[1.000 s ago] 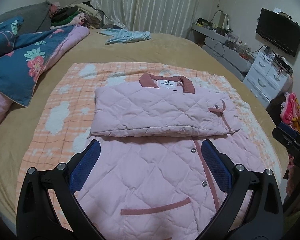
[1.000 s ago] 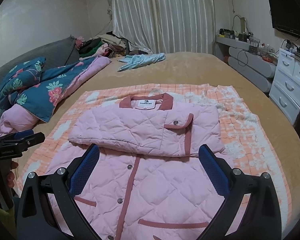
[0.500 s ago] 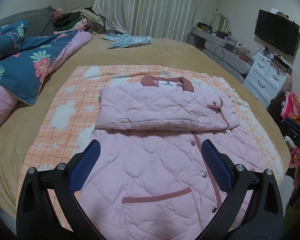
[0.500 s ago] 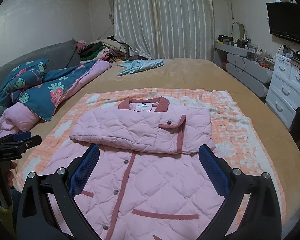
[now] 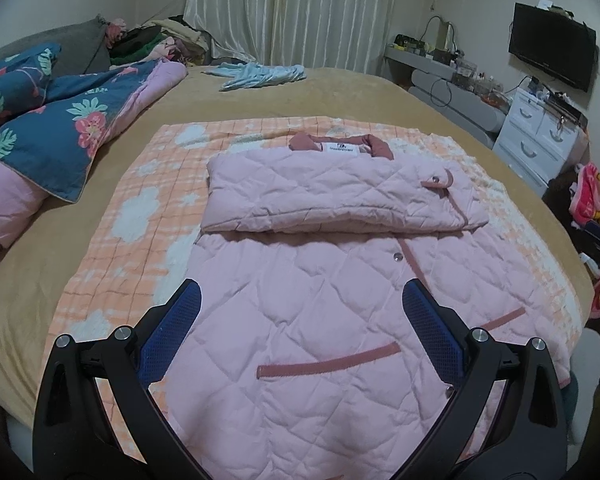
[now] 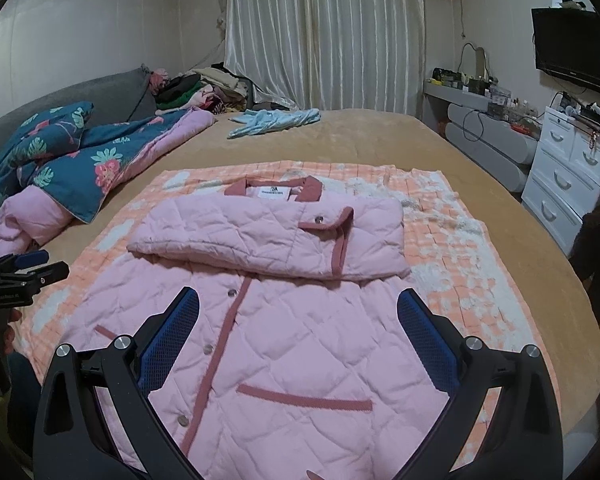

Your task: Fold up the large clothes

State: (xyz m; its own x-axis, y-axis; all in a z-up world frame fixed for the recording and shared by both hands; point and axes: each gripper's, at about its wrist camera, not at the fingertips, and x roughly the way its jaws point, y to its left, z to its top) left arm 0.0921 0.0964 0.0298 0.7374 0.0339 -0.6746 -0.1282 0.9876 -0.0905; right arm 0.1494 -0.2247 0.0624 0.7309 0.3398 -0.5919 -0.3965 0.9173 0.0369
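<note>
A pink quilted jacket with dusty-rose trim lies front-up on an orange checked blanket on the bed. Both sleeves are folded across its chest in a band below the collar. My left gripper is open and empty, above the jacket's lower left part. In the right wrist view the jacket and folded band show again. My right gripper is open and empty above the jacket's lower right part. The left gripper also shows at the left edge of the right wrist view.
A floral blue duvet is heaped at the left. A light-blue garment lies at the far side of the tan bed. White drawers and a wall TV stand at the right; more clothes are piled by the curtain.
Both grippers have drawn back and risen a little from the jacket, so more of its lower part shows. Both stay open. The jacket has not moved.
</note>
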